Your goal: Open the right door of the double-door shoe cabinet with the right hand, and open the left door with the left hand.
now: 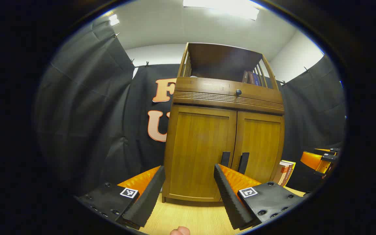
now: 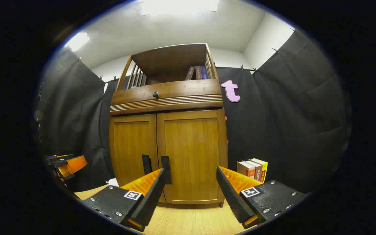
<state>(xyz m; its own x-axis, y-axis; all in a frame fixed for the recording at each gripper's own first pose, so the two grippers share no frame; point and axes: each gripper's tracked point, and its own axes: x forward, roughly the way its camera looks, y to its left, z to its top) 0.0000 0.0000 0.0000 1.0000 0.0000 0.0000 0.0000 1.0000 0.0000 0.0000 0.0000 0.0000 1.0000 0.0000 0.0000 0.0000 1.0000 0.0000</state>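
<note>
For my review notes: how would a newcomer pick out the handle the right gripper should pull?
Find the wooden shoe cabinet against the black cloth, both lower doors shut. Two dark vertical handles sit side by side low at the centre seam. The right door's handle is the one nearer the books standing on the floor, not the left door's handle.

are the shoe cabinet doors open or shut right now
Shut: the left door and right door sit flush, their edges meeting at the centre.

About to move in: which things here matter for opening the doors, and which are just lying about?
Job: right door, right handle, left door, left handle, right gripper, left gripper.
Lying about: floor books, shelf books, drawer knob.
</note>
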